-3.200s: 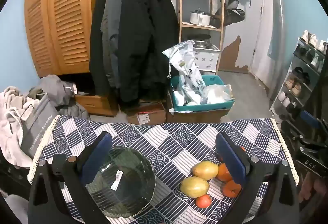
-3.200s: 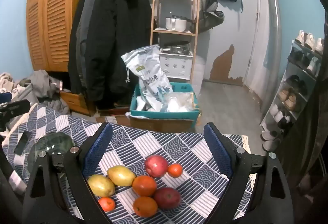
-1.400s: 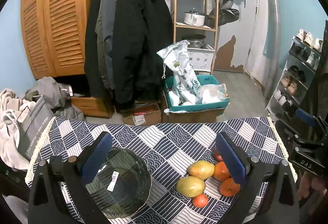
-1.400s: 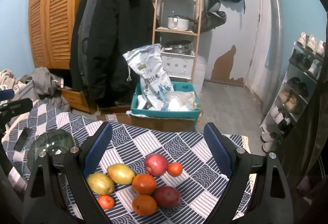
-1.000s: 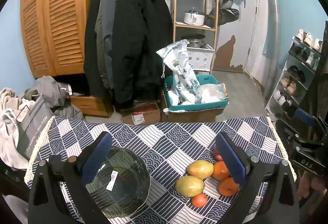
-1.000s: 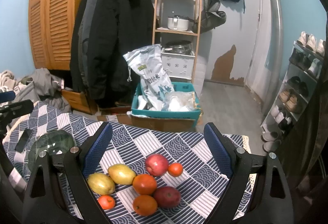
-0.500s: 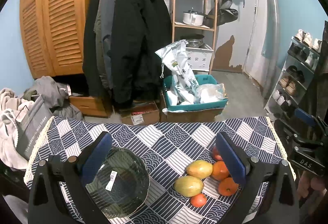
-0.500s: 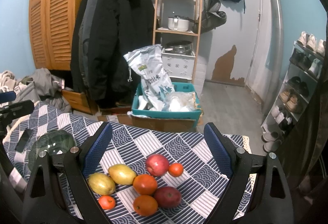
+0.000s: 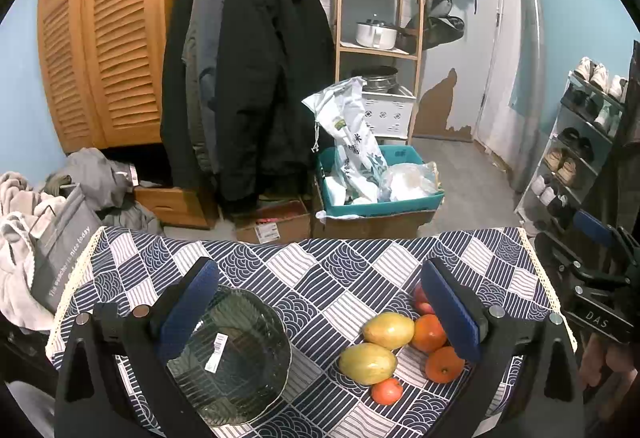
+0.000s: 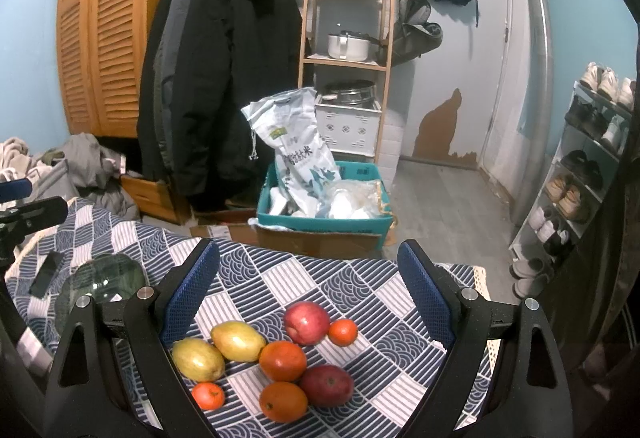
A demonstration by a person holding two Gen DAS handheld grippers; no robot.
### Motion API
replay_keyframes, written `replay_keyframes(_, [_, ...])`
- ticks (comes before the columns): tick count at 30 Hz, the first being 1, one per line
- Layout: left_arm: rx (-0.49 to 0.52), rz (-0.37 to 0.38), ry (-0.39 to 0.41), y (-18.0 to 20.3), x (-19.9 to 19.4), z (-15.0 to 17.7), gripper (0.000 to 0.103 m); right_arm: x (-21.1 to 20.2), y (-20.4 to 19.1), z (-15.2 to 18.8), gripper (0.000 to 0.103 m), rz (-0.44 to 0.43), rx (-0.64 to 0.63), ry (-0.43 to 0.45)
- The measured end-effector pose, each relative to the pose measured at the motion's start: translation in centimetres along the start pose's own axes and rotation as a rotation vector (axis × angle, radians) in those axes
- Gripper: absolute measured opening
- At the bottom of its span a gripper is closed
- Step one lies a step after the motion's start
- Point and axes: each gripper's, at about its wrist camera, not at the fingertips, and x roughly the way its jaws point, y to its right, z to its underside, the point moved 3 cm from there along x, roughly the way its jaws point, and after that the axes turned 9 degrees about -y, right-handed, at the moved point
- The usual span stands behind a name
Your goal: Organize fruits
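A cluster of fruit lies on the patterned tablecloth: two yellow mangoes, two red apples, two oranges and two small tangerines. The mangoes also show in the left wrist view. A dark glass bowl with a price sticker stands empty to the left; it also shows in the right wrist view. My left gripper is open above the table between bowl and fruit. My right gripper is open above the fruit. Both hold nothing.
The table's far edge drops to the floor, where a teal crate of bags sits on cardboard boxes. Coats, a wooden shelf and a shoe rack stand beyond. A dark phone lies by the bowl.
Both grippers have stayed open and nearly still. The left wrist view has drifted slightly, so bowl and fruit sit a little lower left. No fruit has moved.
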Motion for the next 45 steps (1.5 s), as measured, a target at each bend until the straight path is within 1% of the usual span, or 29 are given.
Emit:
replay_keyframes(15, [-0.002, 0.001, -0.002, 0.0, 0.0, 0.0, 0.102, -0.1, 0.2, 0.0, 0.089, -0.002, -0.001, 0.0])
replay_keyframes(21, [0.002, -0.001, -0.007, 0.7, 0.1, 0.4, 0.102, -0.1, -0.1, 0.1, 0.089, -0.001, 0.002, -0.001])
replay_keyframes(28, [0.011, -0.002, -0.023, 1.1, 0.8, 1.0, 0.102, -0.1, 0.2, -0.6, 0.089, 0.004, 0.017, -0.031])
replay_keyframes(36, [0.026, 0.006, -0.103, 1.4, 3.2, 1.7, 0.102, 1.5, 1.5, 0.5, 0.089, 0.005, 0.038, -0.109])
replay_keyframes(42, [0.038, 0.022, -0.19, 1.9, 5.6, 2.9, 0.102, 2.7, 2.1, 1.6, 0.089, 0.021, 0.03, -0.167])
replay_keyframes(45, [0.029, 0.049, -0.251, 1.9, 7.1, 3.5, 0.102, 3.4, 2.4, 2.2, 0.089, 0.031, 0.02, -0.2])
